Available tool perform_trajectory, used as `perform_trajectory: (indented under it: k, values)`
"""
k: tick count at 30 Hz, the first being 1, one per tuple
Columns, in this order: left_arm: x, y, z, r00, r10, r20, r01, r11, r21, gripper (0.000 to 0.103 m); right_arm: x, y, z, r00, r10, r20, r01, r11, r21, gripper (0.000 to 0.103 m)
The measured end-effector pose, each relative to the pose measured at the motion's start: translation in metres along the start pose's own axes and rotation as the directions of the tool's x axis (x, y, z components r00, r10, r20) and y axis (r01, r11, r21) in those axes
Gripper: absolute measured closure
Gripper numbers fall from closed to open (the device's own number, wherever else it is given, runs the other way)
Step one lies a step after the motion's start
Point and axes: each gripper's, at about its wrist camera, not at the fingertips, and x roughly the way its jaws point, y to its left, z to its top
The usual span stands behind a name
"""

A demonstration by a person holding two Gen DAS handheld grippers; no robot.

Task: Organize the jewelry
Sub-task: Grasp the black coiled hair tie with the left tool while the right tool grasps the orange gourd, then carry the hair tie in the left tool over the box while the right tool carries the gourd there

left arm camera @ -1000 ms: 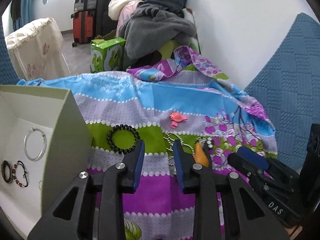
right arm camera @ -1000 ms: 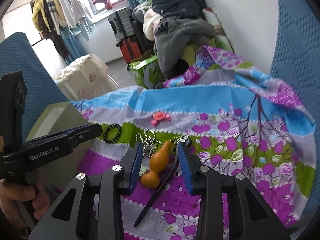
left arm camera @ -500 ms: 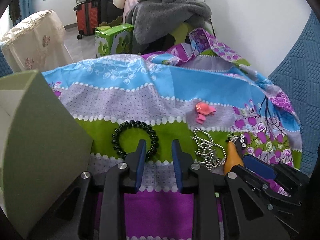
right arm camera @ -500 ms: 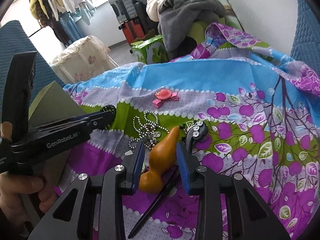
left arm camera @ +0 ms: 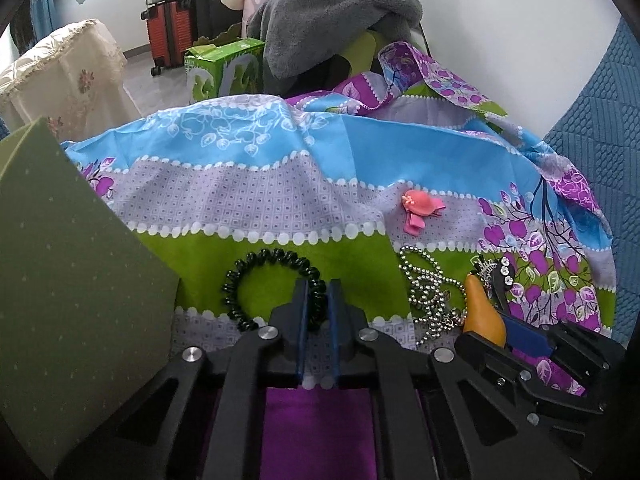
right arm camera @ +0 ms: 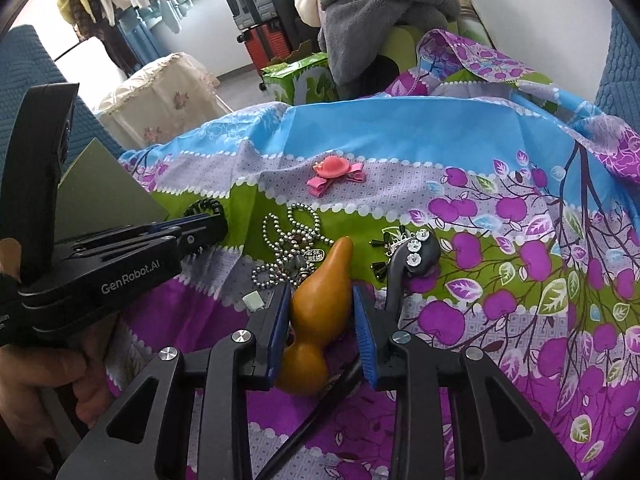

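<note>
The black beaded elastic bracelet (left arm camera: 272, 286) on the striped cloth (left arm camera: 248, 204) is pinched at its near edge by the just-closed left gripper (left arm camera: 318, 312); the glossy orange gourd pendant (right arm camera: 316, 316), pointing away, is bracketed by the right gripper (right arm camera: 320, 320).

Behind my patterned bedsheet (left arm camera: 248, 168): a green carton (left arm camera: 224, 68), red suitcase (left arm camera: 170, 36), grey blanket (left arm camera: 340, 20), lace-covered stand (left arm camera: 64, 80).
</note>
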Motion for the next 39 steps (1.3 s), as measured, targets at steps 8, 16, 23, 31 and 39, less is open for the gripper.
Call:
perform_trajectory:
  k: [8,16,23,31,39]
  values:
    - [-0.023,-0.001,-0.002,0.997,-0.057,0.043,0.058,0.998,-0.023,0.095,-0.018,0.002,0.000,0.999,-0.014,0.039,0.014,1.000,0.004,0.075]
    - [-0.056,-0.009,-0.007,0.993,-0.084,0.083,0.084,0.996,-0.004,0.095,-0.048,0.008,-0.003,0.996,-0.040,0.077,0.039,0.999,0.006,0.075]
    - [-0.092,-0.014,-0.016,0.989,-0.100,0.109,0.099,0.995,0.015,0.095,-0.080,0.019,-0.007,0.993,-0.042,0.108,0.040,0.999,0.016,0.075]
    - [-0.146,-0.011,-0.013,0.982,-0.086,0.169,0.081,0.996,0.035,0.095,-0.128,0.041,0.006,0.984,-0.034,0.173,0.032,0.999,0.015,0.075]
    - [-0.200,0.001,0.006,0.968,-0.090,0.234,0.084,0.996,0.036,0.095,-0.177,0.071,0.038,0.964,-0.028,0.263,0.034,0.999,-0.018,0.075]
